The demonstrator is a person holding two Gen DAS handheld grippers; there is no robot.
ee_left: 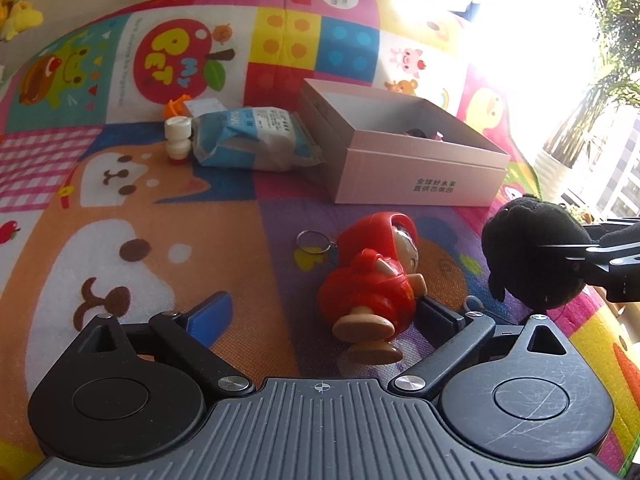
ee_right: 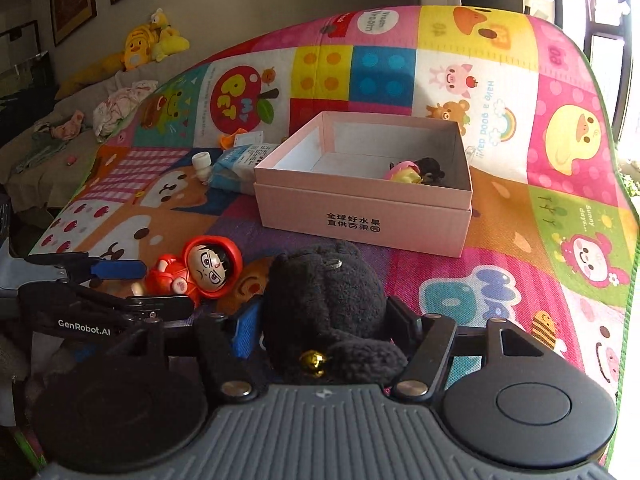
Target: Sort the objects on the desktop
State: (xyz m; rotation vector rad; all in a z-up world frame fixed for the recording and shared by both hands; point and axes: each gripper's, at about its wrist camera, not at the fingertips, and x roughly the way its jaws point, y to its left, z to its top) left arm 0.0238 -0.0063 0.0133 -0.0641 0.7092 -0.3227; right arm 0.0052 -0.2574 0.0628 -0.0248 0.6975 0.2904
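Underneath: cartoon play mat, sunlit window behind; right gripper clamps black plush, left gripper spread wide.

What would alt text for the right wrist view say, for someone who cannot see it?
The right tool grips a black plush just above a colourful mat. Ahead sits an open pink box with small toys in one corner. To the left, a red hooded figure lies on the mat between the fingers of the left tool.
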